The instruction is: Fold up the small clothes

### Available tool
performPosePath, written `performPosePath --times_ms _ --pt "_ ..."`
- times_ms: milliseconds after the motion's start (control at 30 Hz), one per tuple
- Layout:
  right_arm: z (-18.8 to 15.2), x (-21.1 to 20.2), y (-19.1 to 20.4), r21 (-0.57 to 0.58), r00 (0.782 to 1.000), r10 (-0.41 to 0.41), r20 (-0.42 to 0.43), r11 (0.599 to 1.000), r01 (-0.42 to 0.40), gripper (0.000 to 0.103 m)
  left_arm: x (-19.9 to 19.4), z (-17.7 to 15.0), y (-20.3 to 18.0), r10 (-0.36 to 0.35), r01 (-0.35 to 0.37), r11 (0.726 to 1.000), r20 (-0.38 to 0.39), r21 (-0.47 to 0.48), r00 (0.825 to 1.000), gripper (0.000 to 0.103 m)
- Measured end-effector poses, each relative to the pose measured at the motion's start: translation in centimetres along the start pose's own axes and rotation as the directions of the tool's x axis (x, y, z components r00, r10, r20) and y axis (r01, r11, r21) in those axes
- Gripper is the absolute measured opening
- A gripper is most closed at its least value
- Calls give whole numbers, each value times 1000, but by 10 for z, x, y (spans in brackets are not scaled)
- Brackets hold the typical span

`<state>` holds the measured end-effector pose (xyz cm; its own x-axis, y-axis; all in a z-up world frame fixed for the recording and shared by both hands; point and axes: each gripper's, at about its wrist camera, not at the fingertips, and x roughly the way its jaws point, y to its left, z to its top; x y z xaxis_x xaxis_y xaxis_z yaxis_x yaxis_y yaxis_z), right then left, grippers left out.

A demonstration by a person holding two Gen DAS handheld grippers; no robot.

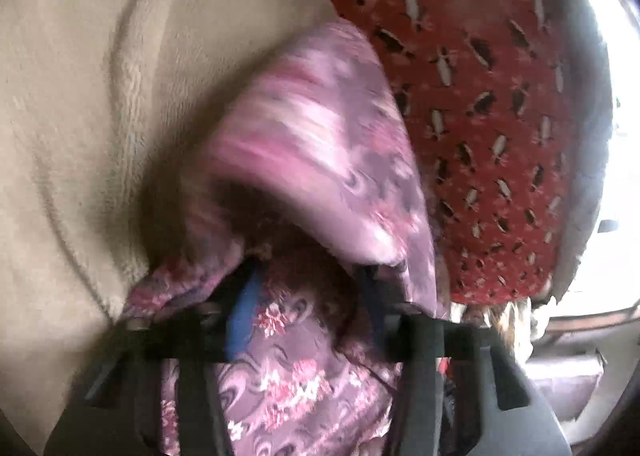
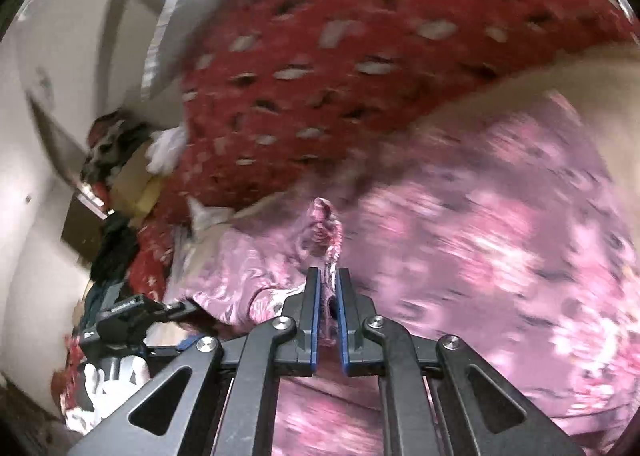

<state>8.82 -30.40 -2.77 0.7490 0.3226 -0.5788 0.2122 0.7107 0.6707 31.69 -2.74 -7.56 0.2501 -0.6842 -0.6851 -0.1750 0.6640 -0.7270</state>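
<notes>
On the cream fleece blanket (image 1: 80, 104), which fills the left of the left wrist view, lies a pink and mauve floral garment (image 1: 288, 368), its satin cloth spread under and draped over the left tongs (image 1: 308, 296). A fold of it arches up across both blue-padded fingers (image 1: 240, 312), hiding their tips, so whether they clamp the cloth cannot be told from that view. To the right of the garment a red patterned cloth (image 1: 480, 104) covers the bed. In the right wrist view, far left, a pile of mixed clothes (image 2: 116, 248) sits against a pale wall (image 2: 36, 160), with the other gripper's black body just in front of it. At centre the right tongs (image 2: 328, 280) are clenched on a bunched ridge of the same floral garment (image 2: 500, 248), the cloth standing up between the near-touching pads. The garment is blurred to the right.
</notes>
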Motion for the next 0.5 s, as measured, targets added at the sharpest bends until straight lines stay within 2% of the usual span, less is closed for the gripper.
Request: performPosePath --times_ms 67,133,167,233,267,300,367,433,467,500 --pt "-8 4 -14 53 999 33 -20 998 -32 7 6 -1 0 4 -4 1000 -12 -8 1000 3" --pt "-8 3 -17 77 997 72 -8 994 -72 8 5 -3 0 0 0 1000 6 1 1000 3" --pt "-7 3 -17 84 996 89 -11 993 -88 13 4 -4 0 -6 6 1000 14 4 1000 3" --pt "-7 6 -18 122 993 111 -31 987 -107 15 0 -6 0 -40 40 999 28 -2 999 5" --pt "-5 9 -18 137 992 123 -36 984 -117 19 -4 -9 0 -63 63 998 32 -1 998 14" --pt "-4 10 -17 145 991 131 -34 982 -125 22 -10 -12 0 -78 78 997 44 4 996 32" --pt "-2 14 -15 168 989 146 -26 976 -140 32 -19 -12 -6 -89 88 996 66 13 994 52" --pt "0 17 -13 184 988 152 -13 972 -147 37 -31 -9 -19 -110 106 994 114 41 987 58" --pt "2 22 -10 181 990 137 -13 974 -133 37 -35 -9 -24 -98 90 994 137 62 986 72" --pt "4 28 -6 175 991 130 -16 977 -125 36 -41 -7 -25 -63 48 995 169 91 984 80"
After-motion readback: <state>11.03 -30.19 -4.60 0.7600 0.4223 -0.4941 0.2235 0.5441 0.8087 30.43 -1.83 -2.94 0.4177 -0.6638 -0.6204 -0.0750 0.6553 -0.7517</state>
